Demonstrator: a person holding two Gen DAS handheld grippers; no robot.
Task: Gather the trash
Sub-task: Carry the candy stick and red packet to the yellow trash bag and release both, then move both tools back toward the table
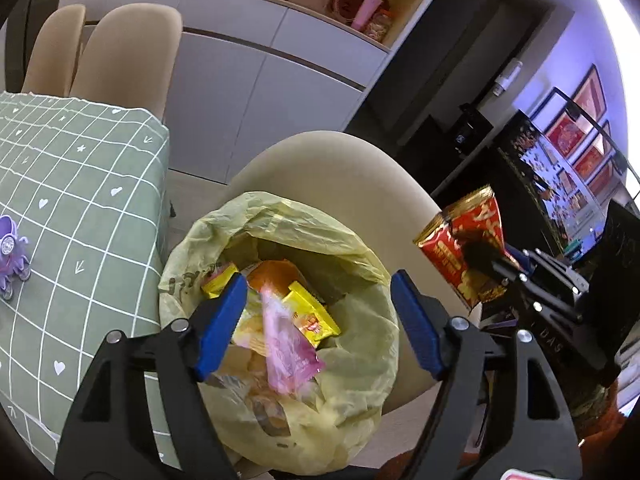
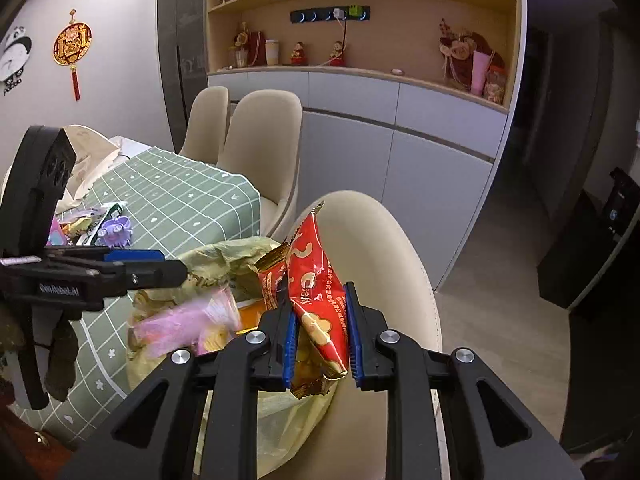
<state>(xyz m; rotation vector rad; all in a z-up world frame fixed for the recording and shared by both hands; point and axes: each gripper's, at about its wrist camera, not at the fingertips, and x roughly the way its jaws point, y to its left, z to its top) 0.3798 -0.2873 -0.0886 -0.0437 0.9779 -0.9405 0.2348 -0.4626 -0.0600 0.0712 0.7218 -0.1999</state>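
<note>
A pale yellow plastic bin bag [image 1: 280, 320] sits open on the seat of a cream upholstered chair [image 1: 352, 168], just beside the worktop with its green checked cloth [image 1: 80, 184]. The left gripper [image 1: 320, 320] hangs over the mouth of the bag with its blue-padded jaws spread wide and nothing pressed between them. Below that gap a pink translucent plastic wrapper [image 1: 288, 340] shows blurred above the rubbish; its long axis runs from the upper left down to the lower right in the left wrist view, the lower end flaring out. I cannot tell whether it is touching the heap yet. Under it lie yellow foil packets [image 1: 312, 316] and an orange packet [image 1: 272, 272], already inside the bag.

The right gripper [image 2: 322, 336] holds a red crinkled snack packet with gold edges [image 2: 316, 280], its jaws closed on the packet's lower half. The packet stands nearly upright, long axis vertical, its torn top corner pointing up in front of the chair back and its bottom edge hanging just below the pads, right above the near rim of the bag.

On the worktop a small purple plastic toy [image 1: 12, 256] stands well apart from the bag, and more wrappers [image 2: 86, 222] lie scattered beside it.
</note>
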